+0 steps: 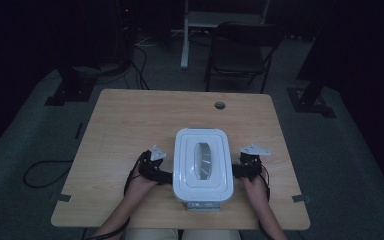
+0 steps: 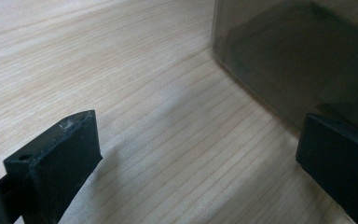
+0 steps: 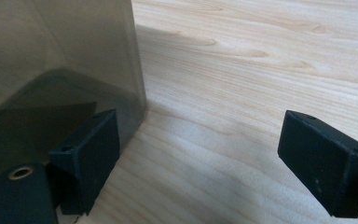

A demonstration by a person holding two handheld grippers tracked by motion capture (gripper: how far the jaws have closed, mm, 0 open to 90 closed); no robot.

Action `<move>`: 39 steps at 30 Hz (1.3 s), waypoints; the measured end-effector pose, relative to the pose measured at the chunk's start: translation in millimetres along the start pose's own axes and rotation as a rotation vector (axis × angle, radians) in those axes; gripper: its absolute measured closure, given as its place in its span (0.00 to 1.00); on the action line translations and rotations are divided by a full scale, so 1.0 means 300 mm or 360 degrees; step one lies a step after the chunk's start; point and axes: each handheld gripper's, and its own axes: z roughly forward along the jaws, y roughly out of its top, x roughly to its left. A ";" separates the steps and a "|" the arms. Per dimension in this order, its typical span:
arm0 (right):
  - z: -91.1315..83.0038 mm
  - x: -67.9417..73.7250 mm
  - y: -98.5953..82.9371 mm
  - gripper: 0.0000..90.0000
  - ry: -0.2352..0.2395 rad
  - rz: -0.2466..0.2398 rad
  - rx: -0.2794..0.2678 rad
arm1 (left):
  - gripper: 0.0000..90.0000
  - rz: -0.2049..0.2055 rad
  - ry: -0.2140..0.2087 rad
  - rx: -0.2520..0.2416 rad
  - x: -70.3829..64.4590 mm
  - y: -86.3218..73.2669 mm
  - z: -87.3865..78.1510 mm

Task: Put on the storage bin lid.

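A white lidded box [image 1: 201, 165] with a see-through window in its lid stands on the wooden table [image 1: 130, 125] near the front edge. My left gripper [image 1: 166, 175] is pressed up to its left side and my right gripper [image 1: 236, 170] to its right side. In the left gripper view the left gripper [image 2: 198, 154] is open, with the box's smoky wall [image 2: 298, 56] by its right jaw. In the right gripper view the right gripper [image 3: 200, 163] is open too, its left jaw against the box wall [image 3: 56, 60]. Nothing sits between either pair of jaws.
A round cable hole [image 1: 220, 105] is at the table's far edge. A dark folding chair [image 1: 240, 52] and a stand [image 1: 75, 82] sit on the floor beyond the table. A cable [image 1: 45, 175] loops on the floor at left.
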 end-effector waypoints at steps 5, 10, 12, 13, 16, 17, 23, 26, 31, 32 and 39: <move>-0.022 -0.024 -0.030 0.14 0.0005 0.0040 0.0009 | 0.01 -0.0014 0.0010 0.0014 0.021 -0.009 -0.016; -0.048 -0.054 -0.058 0.14 -0.0014 0.0097 0.0005 | 0.01 -0.0034 0.0032 0.0036 0.040 -0.026 -0.033; -0.068 -0.065 -0.066 0.14 -0.0026 0.0113 -0.0005 | 0.01 -0.0055 0.0031 0.0040 0.050 -0.031 -0.042; -0.073 -0.067 -0.068 0.14 -0.0025 0.0119 -0.0011 | 0.01 -0.0055 0.0031 0.0040 0.050 -0.031 -0.042; -0.100 -0.076 -0.075 0.14 -0.0023 0.0136 -0.0034 | 0.01 -0.0087 0.0060 0.0039 0.071 -0.037 -0.063; -0.100 -0.076 -0.075 0.14 -0.0023 0.0136 -0.0034 | 0.01 -0.0087 0.0060 0.0039 0.071 -0.037 -0.063; -0.138 -0.096 -0.092 0.14 -0.0055 0.0136 -0.0035 | 0.01 -0.0135 0.0091 0.0031 0.103 -0.051 -0.094; -0.154 -0.115 -0.109 0.14 -0.0080 0.0154 -0.0036 | 0.01 -0.0159 0.0113 0.0036 0.128 -0.067 -0.111; -0.169 -0.135 -0.123 0.14 -0.0110 0.0165 -0.0037 | 0.01 -0.0168 0.0146 0.0061 0.162 -0.087 -0.133; -0.178 -0.148 -0.128 0.14 -0.0132 0.0165 -0.0033 | 0.01 -0.0206 0.0162 0.0050 0.182 -0.097 -0.149; -0.198 -0.173 -0.150 0.14 -0.0163 0.0198 -0.0026 | 0.01 -0.0258 0.0222 0.0040 0.223 -0.129 -0.206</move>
